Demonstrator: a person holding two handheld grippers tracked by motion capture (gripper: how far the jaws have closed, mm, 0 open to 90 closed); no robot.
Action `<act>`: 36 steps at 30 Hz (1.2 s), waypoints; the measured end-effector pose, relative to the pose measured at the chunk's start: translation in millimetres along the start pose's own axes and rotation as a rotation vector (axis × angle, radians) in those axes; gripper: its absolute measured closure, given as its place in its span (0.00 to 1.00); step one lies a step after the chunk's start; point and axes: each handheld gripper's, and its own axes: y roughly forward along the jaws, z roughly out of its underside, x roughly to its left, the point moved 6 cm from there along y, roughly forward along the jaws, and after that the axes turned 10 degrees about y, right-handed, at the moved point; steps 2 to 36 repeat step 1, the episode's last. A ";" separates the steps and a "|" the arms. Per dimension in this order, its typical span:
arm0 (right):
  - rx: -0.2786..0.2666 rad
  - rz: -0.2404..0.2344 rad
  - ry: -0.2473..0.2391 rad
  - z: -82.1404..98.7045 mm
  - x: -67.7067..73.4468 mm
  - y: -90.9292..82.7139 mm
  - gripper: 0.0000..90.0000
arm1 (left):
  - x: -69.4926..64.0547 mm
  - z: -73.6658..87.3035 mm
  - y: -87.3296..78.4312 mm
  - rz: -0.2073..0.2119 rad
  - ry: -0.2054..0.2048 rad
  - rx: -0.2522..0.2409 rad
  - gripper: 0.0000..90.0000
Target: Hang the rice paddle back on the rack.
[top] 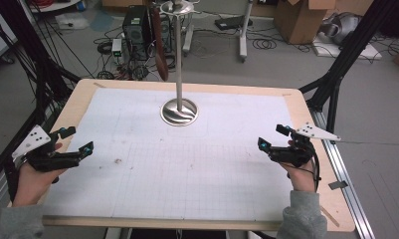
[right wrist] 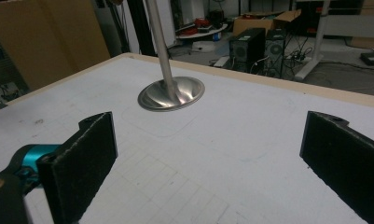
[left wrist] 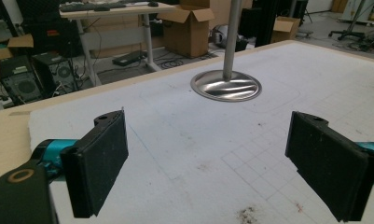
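Gaping tongs (top: 78,139) (top: 274,136) (both empty)

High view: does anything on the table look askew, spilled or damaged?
Nothing serious. The metal stand sits upright on the white mat. The only blemish is a small dark smudge on the mat, ahead of the left gripper.

Stand (top: 179,110) glossy brushed metal; table (top: 77,107) matt pale wood rim; mat (top: 137,164) matt white, gridded.

Even, soft indoor light; slightly grainy pictures.
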 end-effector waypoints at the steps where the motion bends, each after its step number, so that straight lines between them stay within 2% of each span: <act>1: -0.002 0.000 0.004 -0.1 0.1 -0.3 0.03 | -0.1 0.0 0.4 -0.002 -0.003 0.000 0.15; 36: -0.002 0.000 0.004 -0.1 0.1 -0.3 0.03 | -0.1 0.0 0.4 -0.002 -0.003 0.000 0.15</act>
